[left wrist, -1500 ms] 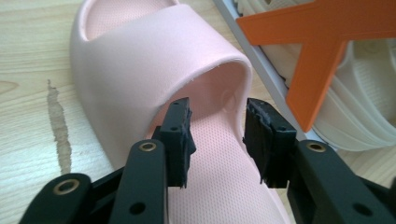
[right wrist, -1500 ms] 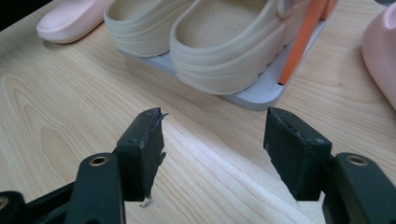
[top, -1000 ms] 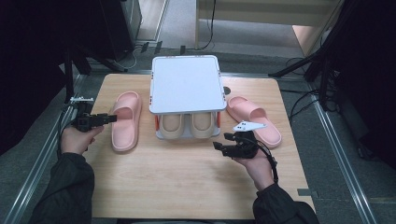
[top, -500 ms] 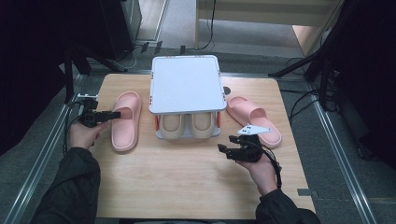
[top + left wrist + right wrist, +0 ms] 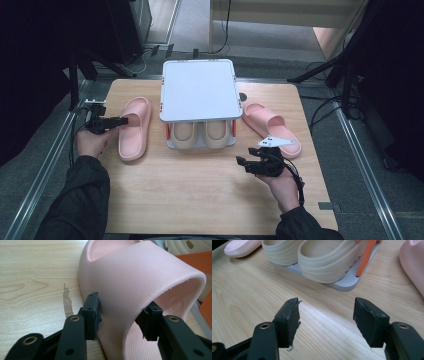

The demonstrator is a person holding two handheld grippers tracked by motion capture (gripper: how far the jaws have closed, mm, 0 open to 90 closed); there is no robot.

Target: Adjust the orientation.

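Here the left tool (image 5: pixel 122 320), just closing, clamps the pink slipper (image 5: pixel 135 127), lying lengthwise front-to-back.

- From high view, white flat-topped shoe rack (image 5: pixel 199 90) covers most of pair of beige rubber clogs (image 5: pixel 206 134); I see rounded ends only.
- Left gripper view: pink foam slide sandal (image 5: pixel 140 280) cut off by top and bottom edges; far end out of frame.
- Inner jaw sits under pink strap; I can't tell whether its pad presses.
- Right gripper view: second pink slide sandal (image 5: pixel 413 262) cropped at right edge, clogs cropped at top.
- Dark surroundings beyond tabletop (image 5: pixel 200 200) unreadable.
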